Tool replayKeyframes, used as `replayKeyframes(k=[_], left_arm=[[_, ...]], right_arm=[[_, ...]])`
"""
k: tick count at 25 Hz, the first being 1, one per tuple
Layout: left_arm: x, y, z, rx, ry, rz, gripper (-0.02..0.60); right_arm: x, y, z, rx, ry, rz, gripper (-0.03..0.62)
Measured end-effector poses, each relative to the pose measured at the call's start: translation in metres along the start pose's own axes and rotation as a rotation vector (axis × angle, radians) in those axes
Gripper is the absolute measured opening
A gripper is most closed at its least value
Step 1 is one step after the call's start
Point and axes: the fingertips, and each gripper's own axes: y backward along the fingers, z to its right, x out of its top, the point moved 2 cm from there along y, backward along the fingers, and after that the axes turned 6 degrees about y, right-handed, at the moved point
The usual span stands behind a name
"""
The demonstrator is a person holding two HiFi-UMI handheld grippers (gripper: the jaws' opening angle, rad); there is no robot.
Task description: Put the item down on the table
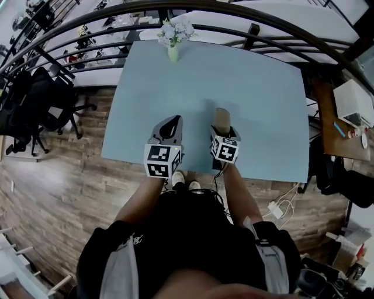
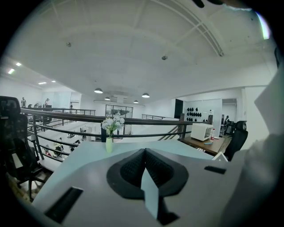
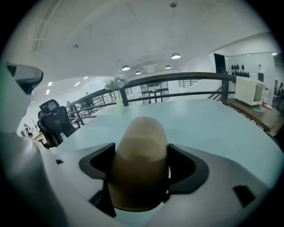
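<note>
Right, far left of the vase [image 1: 173, 52] you've got black office chairs [image 1: 35, 105] on a wood-plank floor [image 1: 58, 193], clear of the table's edge.

Next, your left gripper [image 1: 173, 124], on the near side of the table from the vase and almost in line with it. Its jaws are pressed together, with the ribbed black pads [image 2: 131, 167] meeting along one seam and nothing caught between them. The grey shell around them is smooth and tapers to a point.

Just right of that is your right gripper [image 1: 222, 129], toward you from the vase and a little to its right. Its jaws are spread and clamped on both flanks of the brown item [image 3: 141, 155]. The item is smooth, matte and tan, rounded like a blunt egg at its far end and darker lower down. It sticks out past the jaws over the near part of the table. No view shows whether it touches the top.

The table [image 1: 263, 99] is a flat, matte, pale blue rectangle. The vase is slim and pale green, holds white flowers and stands at the far edge. Behind it curves a dark metal railing [image 1: 234, 14].

Far right of the vase there's a wooden desk [image 1: 339, 128] with a white microwave [image 2: 202, 131] on it. Overhead is a white ceiling with round lamps [image 2: 98, 91].
</note>
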Motion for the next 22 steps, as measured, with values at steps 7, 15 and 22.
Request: replayKeyframes(k=[7, 15, 22], left_arm=[[-0.001, 0.0, -0.009, -0.001, -0.007, -0.005, 0.013], [-0.003, -0.002, -0.01, -0.009, -0.015, -0.013, 0.013], [0.001, 0.001, -0.017, -0.002, -0.016, -0.008, 0.012]], right_arm=[[-0.026, -0.015, -0.003, -0.025, -0.004, -0.073, 0.377], [-0.039, -0.024, 0.0, -0.044, -0.027, -0.135, 0.381], [-0.05, -0.029, -0.001, -0.038, -0.057, -0.173, 0.383]])
